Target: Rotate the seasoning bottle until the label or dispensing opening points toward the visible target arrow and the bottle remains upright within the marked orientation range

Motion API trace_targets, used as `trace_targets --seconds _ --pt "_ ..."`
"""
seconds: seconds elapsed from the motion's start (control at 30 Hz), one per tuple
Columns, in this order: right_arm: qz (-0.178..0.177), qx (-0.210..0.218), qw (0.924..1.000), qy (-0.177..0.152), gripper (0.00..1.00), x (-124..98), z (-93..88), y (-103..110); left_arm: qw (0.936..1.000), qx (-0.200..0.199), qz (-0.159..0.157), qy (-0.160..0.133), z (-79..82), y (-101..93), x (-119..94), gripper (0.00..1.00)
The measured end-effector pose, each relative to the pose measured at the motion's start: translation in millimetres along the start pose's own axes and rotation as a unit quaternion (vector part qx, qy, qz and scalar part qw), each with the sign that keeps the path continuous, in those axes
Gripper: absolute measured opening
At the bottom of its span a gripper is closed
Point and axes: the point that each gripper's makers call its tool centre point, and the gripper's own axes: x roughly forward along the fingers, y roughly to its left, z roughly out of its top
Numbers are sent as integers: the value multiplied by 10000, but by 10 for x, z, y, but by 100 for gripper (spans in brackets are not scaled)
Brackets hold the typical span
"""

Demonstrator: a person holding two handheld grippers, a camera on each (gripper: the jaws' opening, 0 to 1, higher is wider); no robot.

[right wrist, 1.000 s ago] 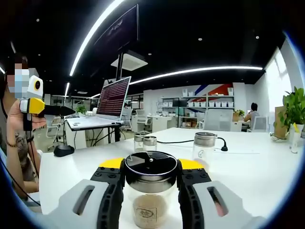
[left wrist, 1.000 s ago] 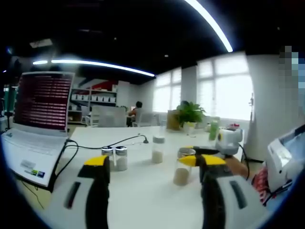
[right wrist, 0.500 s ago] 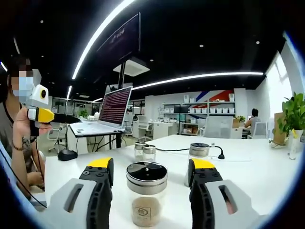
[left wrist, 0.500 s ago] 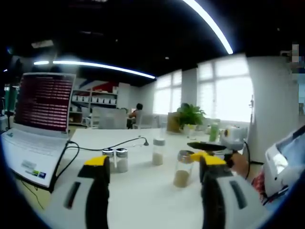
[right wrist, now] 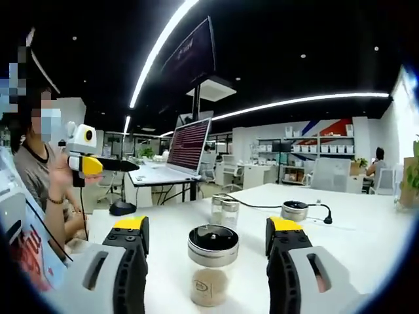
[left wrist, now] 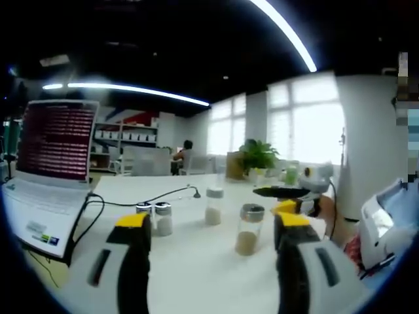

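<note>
Both hand-held grippers gape empty; right hand-held gripper [right wrist: 204, 230] straddles the seasoning bottle [right wrist: 212, 265] untouched, so a careless re-grab might tip it on the desk [right wrist: 366, 248].

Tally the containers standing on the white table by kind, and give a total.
Wide seasoning bottle with dark lid: 1
Tall seasoning bottle with grey lid: 1
Small shakers standing as a pair: 2
Total: 4

L gripper [left wrist: 209, 226] jaws wide apart, nothing between. R gripper [right wrist: 209, 230] jaws apart, level, not gripping.
</note>
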Motion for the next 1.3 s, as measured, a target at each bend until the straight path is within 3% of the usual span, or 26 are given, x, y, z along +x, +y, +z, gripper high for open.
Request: trace_targets --seconds 0.13,0.3,0.47,0.67,0.97,1.3 --pt "351 128 9993 -58 75 -39 136 12 10000 4 4 -27 10 -7 -13 81" --pt "709 -81 9975 13 75 -86 188 58 10000 -11 -7 -69 18 -22 -39 81" --pt "1205 -274 9920 267 75 -94 76 95 10000 -14 23 -42 0 -12 -38 81" --pt "1576 -213 9859 514 74 -61 -95 -1 10000 -3 3 -11 -19 -29 -39 81" --pt "2273 19 9734 278 69 -3 -180 -23 10000 -39 23 -46 -22 -35 -87 81" --pt "2536 225 9661 428 65 146 -321 14 10000 -49 20 -68 -12 -22 -100 81"
